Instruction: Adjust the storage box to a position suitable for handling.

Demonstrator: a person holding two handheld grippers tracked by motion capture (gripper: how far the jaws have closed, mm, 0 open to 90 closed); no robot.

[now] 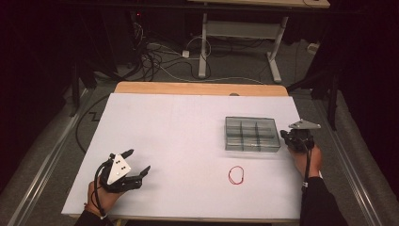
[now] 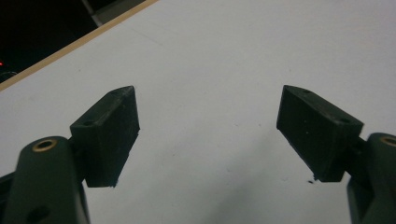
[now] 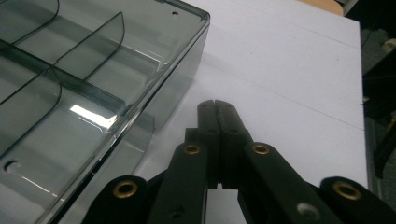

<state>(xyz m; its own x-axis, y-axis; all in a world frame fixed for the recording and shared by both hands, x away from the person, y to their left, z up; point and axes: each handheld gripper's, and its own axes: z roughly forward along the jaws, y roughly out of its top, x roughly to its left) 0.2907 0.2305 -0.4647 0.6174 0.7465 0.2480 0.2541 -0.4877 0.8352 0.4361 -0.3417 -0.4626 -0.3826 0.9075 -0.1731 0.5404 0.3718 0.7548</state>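
One clear divided box (image 1: 251,134), one red rubber band (image 1: 236,174), two grippers, one white table (image 1: 179,136)

Organiser box (image 3: 93,74): clear smoke-grey plastic, glossy, dividers catching highlights. Bench (image 1: 188,88): pale wood showed at the far edge, the rest under a matt white sheet (image 1: 179,141), smooth, paper-like. Right tongs (image 3: 215,109) and left tongs (image 2: 208,135): matt black plastic, faintly grainy, with brass-coloured metal rivets. Rubber band (image 1: 236,174): red, thin, dull-looking.
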